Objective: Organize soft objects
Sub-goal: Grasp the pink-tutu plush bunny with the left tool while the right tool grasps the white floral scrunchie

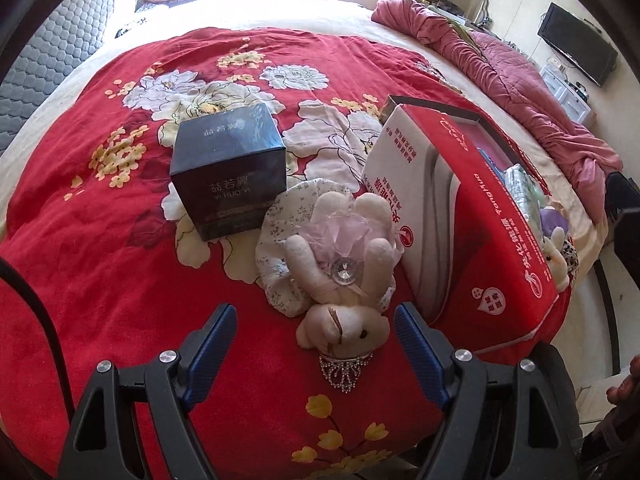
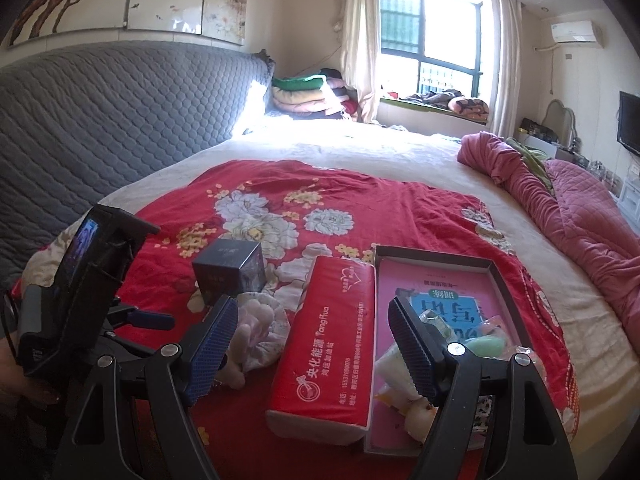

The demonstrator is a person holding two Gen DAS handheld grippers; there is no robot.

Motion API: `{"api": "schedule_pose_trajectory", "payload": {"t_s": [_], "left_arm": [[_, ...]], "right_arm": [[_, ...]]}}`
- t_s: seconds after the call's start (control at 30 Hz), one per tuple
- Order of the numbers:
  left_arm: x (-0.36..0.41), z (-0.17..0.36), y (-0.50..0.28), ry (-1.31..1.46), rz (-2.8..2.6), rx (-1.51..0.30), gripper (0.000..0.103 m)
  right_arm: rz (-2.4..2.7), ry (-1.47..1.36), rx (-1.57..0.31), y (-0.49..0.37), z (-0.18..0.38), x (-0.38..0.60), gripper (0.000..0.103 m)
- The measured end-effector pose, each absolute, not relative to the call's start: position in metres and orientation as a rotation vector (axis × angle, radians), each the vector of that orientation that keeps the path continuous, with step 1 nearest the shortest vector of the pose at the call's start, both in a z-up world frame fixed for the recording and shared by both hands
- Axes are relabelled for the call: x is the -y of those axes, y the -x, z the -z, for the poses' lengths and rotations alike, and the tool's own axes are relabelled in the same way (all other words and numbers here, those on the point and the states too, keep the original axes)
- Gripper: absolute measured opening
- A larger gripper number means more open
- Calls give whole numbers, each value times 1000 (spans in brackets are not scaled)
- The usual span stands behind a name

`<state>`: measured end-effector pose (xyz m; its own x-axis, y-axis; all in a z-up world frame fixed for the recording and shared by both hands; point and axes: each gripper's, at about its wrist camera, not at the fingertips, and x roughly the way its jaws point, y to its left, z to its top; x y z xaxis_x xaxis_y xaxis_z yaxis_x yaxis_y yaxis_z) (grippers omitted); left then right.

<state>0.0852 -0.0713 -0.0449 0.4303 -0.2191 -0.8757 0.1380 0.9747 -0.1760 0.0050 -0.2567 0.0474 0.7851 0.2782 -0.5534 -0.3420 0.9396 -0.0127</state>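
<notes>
Hovering low over the red blanket [image 1: 120,280], left gripper [image 1: 316,344] with fingers wide apart around the toy bear [image 1: 344,280], not touching. Lying beside the red pack [image 1: 460,208]. Hanging above the box [image 2: 436,276], right gripper [image 2: 312,344] fingers apart, holding nothing.

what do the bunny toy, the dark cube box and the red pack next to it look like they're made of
Cream bunny toy in a floral dress: looks like soft plush with a matte nap, a thin printed cotton-like dress and a shiny clear gem.
Dark navy cube box: seems glossy coated cardboard, from its sharp edges and sheen.
Red soft tissue pack: probably smooth printed plastic film, going by its rounded, slightly puffy corners.
</notes>
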Motion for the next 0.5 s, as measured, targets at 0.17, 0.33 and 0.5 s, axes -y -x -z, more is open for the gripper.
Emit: {"api": "schedule_pose_trajectory", "payload": {"t_s": [0.17,0.33,0.5], "left_arm": [[76,57,-96,106,225,-1132,72],[77,65,-100,154,271,-1145,45],[66,64,-99,221,331,-1131,39]], "right_arm": [[-332,118,-589,-11,-44,257,79],[-352,157,-620,-23,-38,248,79],[-382,237,-665,-39,-31,237,79]]}}
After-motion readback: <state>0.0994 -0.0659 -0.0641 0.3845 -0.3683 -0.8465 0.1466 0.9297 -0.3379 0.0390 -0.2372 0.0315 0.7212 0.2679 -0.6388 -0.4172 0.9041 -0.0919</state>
